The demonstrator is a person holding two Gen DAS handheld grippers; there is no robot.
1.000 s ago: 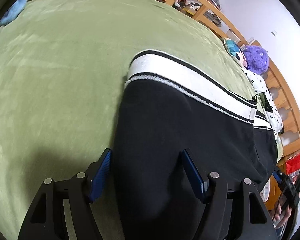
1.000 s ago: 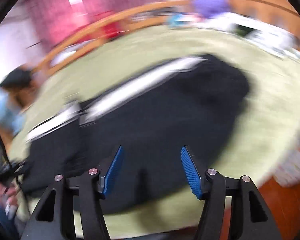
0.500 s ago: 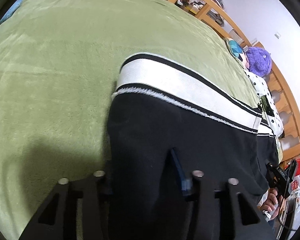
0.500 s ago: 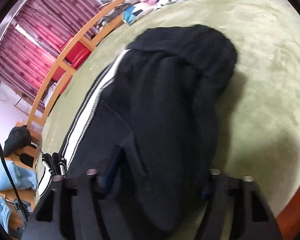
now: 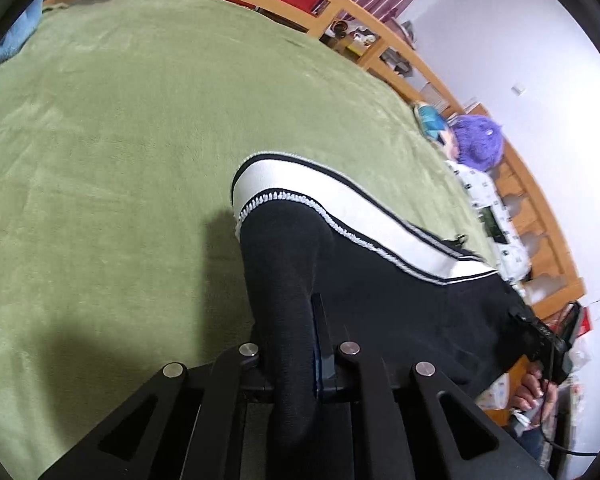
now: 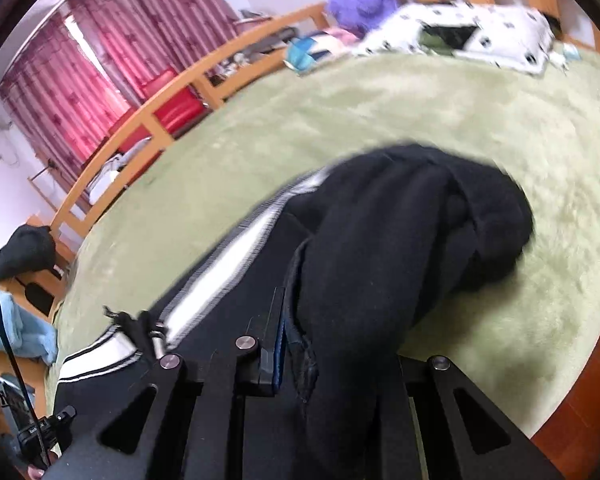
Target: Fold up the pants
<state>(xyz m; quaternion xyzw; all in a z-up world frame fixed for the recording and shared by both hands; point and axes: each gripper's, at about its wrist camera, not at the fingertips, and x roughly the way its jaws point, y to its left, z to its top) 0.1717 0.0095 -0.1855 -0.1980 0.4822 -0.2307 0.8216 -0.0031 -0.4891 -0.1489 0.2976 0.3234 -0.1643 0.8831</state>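
Black pants point(image 5: 380, 300) with a white side stripe point(image 5: 340, 204) lie on the green bed blanket point(image 5: 140, 140). My left gripper point(image 5: 288, 344) is shut on a fold of the black cloth at the near edge of a leg and lifts it off the blanket. In the right wrist view the pants point(image 6: 400, 220) bunch up toward a rounded black end at the right. My right gripper point(image 6: 332, 344) is shut on a thick fold of that cloth; its right finger is hidden by the fabric.
A wooden bed rail point(image 5: 380, 32) runs along the far side, with red curtains point(image 6: 112, 60) behind. A purple plush point(image 5: 478, 142) and a black-dotted white pillow point(image 6: 480, 36) lie at the head end. The other hand-held rig point(image 5: 540, 344) shows at lower right.
Both grippers went from open over the pants to shut on the cloth. The gripped folds have risen off the blanket.
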